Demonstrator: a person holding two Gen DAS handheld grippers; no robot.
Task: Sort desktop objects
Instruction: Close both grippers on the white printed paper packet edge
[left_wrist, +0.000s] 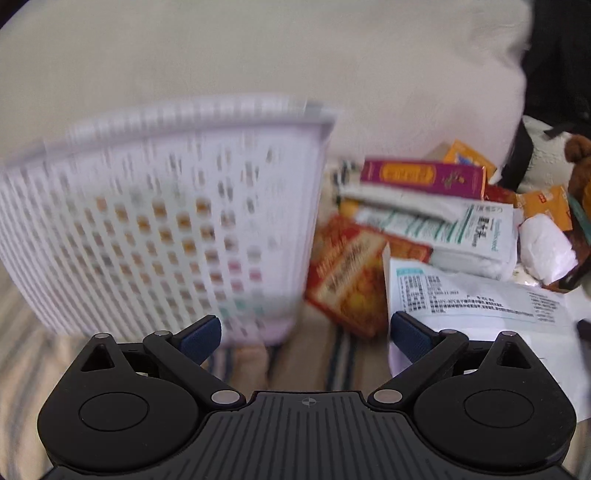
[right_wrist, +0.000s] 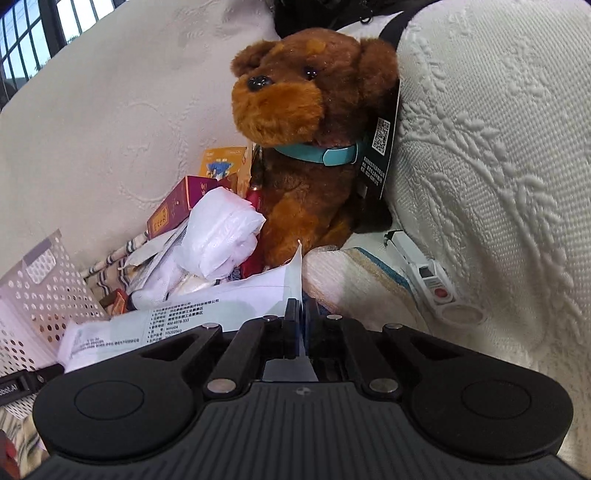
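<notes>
Right tongs (right_wrist: 300, 314) clenched on the edge of a white printed packet (right_wrist: 177, 325), beside the plush dog (right_wrist: 306, 147). Left tongs (left_wrist: 306, 332) released, empty, near a blurred, probably lavender, perforated basket (left_wrist: 166, 206).

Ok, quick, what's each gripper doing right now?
Left gripper: open, holding nothing.
Right gripper: closed on the edge of the white printed packet.

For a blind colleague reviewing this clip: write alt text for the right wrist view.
The right gripper is shut on the edge of a white printed pouch, which lies before a brown plush dog with a teal collar. Left of the dog lie packets, boxes and a white perforated basket; right, a white textured cushion.
</notes>
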